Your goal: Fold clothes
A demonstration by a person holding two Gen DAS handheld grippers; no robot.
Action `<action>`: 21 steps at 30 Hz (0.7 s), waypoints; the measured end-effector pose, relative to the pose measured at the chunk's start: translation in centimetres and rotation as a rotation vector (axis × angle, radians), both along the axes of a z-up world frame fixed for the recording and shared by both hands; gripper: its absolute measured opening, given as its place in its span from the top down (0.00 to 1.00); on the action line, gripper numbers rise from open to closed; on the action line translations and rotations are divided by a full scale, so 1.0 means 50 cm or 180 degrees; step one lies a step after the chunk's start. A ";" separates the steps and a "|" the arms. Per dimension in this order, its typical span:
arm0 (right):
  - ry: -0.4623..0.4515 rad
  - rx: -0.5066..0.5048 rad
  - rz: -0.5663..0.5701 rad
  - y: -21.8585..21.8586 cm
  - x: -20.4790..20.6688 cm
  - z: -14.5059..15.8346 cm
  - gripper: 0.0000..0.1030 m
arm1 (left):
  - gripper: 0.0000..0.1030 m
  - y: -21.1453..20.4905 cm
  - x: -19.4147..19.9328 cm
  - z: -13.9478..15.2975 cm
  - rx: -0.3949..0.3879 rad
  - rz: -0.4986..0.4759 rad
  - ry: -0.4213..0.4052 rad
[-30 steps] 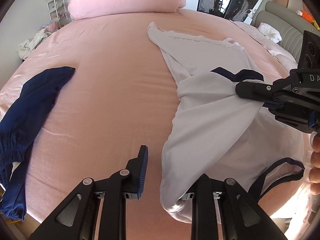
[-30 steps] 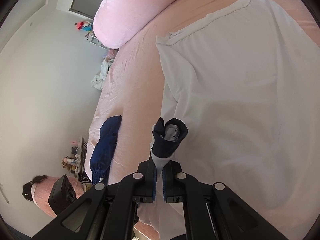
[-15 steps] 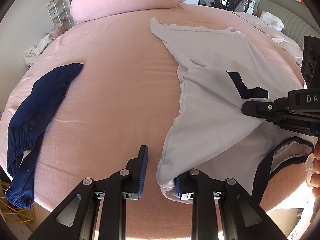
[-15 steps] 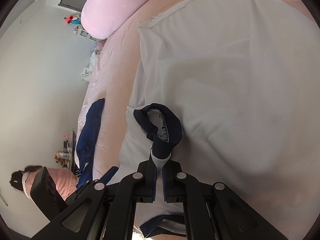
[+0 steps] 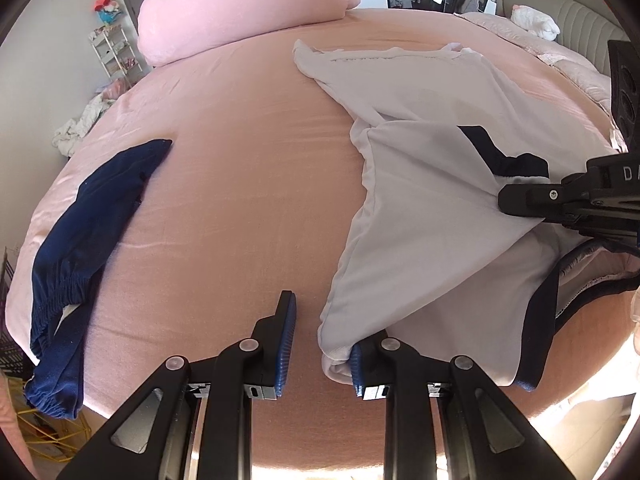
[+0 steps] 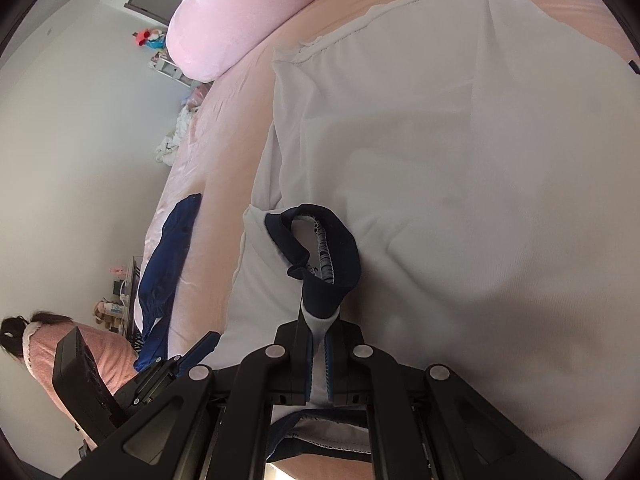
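A white shirt [image 5: 420, 92] with navy trim lies spread on the right half of the pink bed [image 5: 240, 184]. My right gripper [image 6: 319, 330] is shut on the shirt's navy-cuffed sleeve [image 6: 328, 280] and holds it folded over the shirt's body [image 6: 480, 160]. The same gripper [image 5: 508, 202] reaches in from the right in the left wrist view. My left gripper [image 5: 322, 332] stands open at the bed's near edge. The shirt's white side edge [image 5: 344, 332] drapes over its right finger, and the left pad [image 5: 287, 332] is bare, with pink sheet showing in the gap.
Navy shorts [image 5: 92, 232] lie along the bed's left edge. A big pink duvet roll [image 5: 240, 8] sits at the far end and a grey headboard [image 5: 580, 28] at the right. A person in pink [image 6: 40, 344] is at the lower left, behind the left gripper.
My right gripper has carried the navy-cuffed sleeve further over the shirt's body and lower toward it. My left gripper has slid along the bed's edge, the shirt's edge still over its right finger.
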State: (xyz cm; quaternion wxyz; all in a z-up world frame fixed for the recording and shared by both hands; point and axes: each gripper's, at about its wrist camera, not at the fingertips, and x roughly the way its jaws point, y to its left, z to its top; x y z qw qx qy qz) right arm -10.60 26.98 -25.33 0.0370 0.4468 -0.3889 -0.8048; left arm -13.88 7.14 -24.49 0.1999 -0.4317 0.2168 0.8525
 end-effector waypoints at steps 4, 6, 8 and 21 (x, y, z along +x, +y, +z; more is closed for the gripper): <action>0.0180 0.0024 0.0017 0.005 0.001 0.011 0.71 | 0.79 0.024 0.018 -0.002 -0.0295 -0.0191 0.0228; 0.0234 0.0000 0.0017 0.009 -0.005 0.014 0.50 | 0.79 0.033 0.016 0.000 -0.0351 -0.0221 0.0232; 0.0262 -0.0080 0.0016 0.012 -0.018 0.013 0.50 | 0.79 0.041 0.012 0.002 -0.0372 -0.0233 0.0215; 0.0000 0.0603 0.0223 -0.021 -0.085 0.024 0.79 | 0.79 0.049 -0.001 0.006 -0.0285 -0.0083 0.0267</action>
